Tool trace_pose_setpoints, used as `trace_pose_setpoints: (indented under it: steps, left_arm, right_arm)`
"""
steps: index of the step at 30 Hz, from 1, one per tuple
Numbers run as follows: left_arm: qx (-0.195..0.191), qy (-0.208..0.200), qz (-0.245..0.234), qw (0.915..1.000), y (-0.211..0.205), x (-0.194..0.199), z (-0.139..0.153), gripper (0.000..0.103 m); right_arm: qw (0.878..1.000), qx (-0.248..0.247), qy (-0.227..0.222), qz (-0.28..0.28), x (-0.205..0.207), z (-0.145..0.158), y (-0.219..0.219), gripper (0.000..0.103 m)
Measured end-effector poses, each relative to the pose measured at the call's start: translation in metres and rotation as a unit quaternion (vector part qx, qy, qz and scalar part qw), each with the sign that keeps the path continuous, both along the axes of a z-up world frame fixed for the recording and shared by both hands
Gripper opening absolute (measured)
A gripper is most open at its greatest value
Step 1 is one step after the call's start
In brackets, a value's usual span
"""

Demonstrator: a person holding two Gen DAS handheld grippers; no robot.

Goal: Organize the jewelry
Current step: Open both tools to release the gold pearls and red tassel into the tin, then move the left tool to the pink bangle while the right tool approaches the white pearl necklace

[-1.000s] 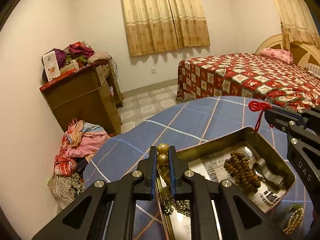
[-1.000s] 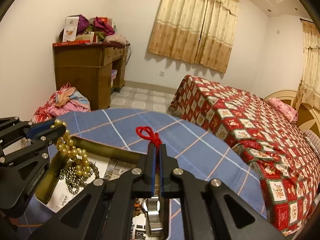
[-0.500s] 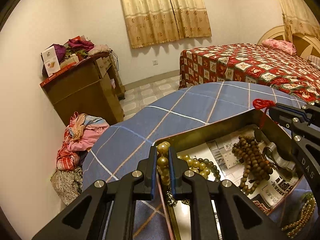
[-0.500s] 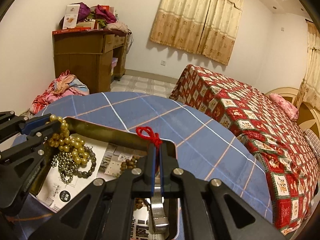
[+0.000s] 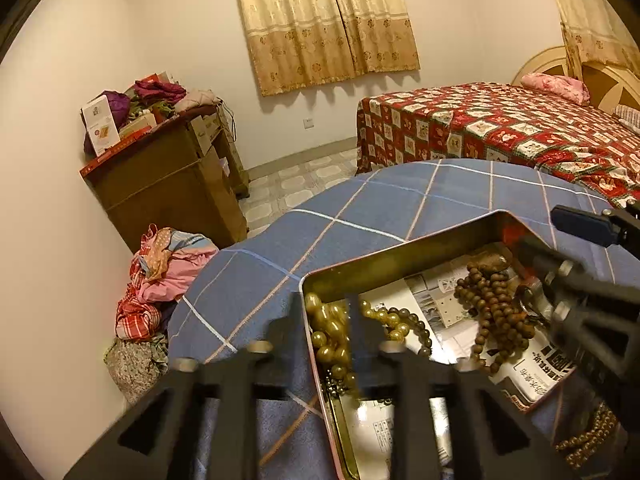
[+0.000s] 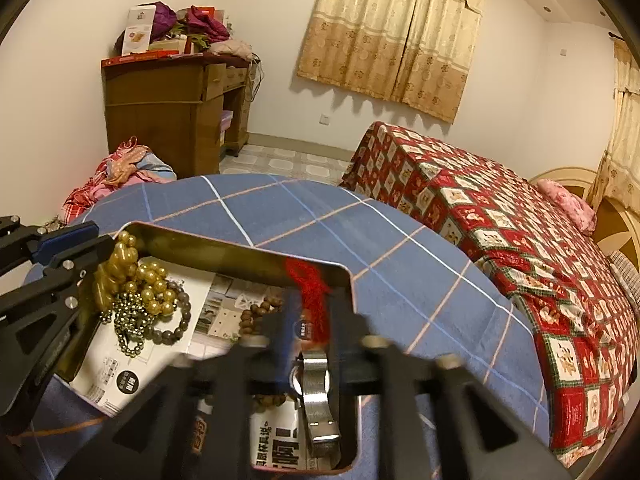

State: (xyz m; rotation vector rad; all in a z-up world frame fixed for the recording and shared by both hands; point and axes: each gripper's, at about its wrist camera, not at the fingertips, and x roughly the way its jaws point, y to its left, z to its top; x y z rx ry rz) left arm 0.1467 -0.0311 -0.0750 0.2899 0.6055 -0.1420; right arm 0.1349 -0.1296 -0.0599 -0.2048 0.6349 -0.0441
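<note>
- Both tongs hang over the metal tin (image 5: pixel 400 252) on the blue checked cloth (image 5: pixel 360 208), their jaws just sprung apart.
- Left gripper (image 5: pixel 326 320): jaws partly open, with the yellow-gold bead strand (image 5: pixel 326 340) lying loose between them at the tin's left end; the pads do not press on it.
- Right gripper (image 6: pixel 310 316): jaws partly open, with the red tassel cord (image 6: pixel 310 284) between them by the tin's far right corner; blur hides whether a pad brushes it.
- A silver clasp piece (image 6: pixel 316 392) lies in the tin under the right gripper.
- Brown wooden beads (image 5: pixel 492 308) sit in the tin's middle; a grey bead bracelet (image 6: pixel 176 320) and a small metal ball chain (image 6: pixel 130 320) lie beside the gold strand.
- Printed paper (image 6: pixel 132 364) lines the tin; it bears large Chinese characters, too cut off and blurred to read surely.
- Another bead strand (image 5: pixel 588 436) lies on the cloth outside the tin.
</note>
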Motion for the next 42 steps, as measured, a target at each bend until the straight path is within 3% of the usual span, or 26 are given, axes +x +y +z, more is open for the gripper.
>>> trace_pose_setpoints:
  steps: [1,3,24,36,42]
  left_arm:
    - [0.002,-0.008,0.005,1.0000,0.001,-0.003,0.003,0.075]
    - [0.003,-0.035,0.015,0.9993,0.003,-0.010,0.009,0.085]
    - [0.015,-0.035,0.011,0.9992,0.005,-0.054,0.011,0.085]
    - [0.033,0.014,-0.006,0.9993,0.016,-0.112,-0.030,0.085]
    - [0.055,0.030,-0.013,0.9979,0.008,-0.118,-0.044,0.085]
  right_arm:
    - [1.000,0.002,-0.002,0.002,-0.002,0.000,0.000,0.047]
    - [1.000,0.000,-0.004,0.001,-0.005,0.001,-0.001,0.047]
    - [0.999,0.031,-0.007,-0.014,-0.042,0.001,-0.012,0.057]
    - [0.999,0.043,0.003,-0.019,-0.099,-0.013,-0.028,0.065]
    - [0.998,0.048,-0.001,-0.034,-0.115,-0.016,-0.040,0.068]
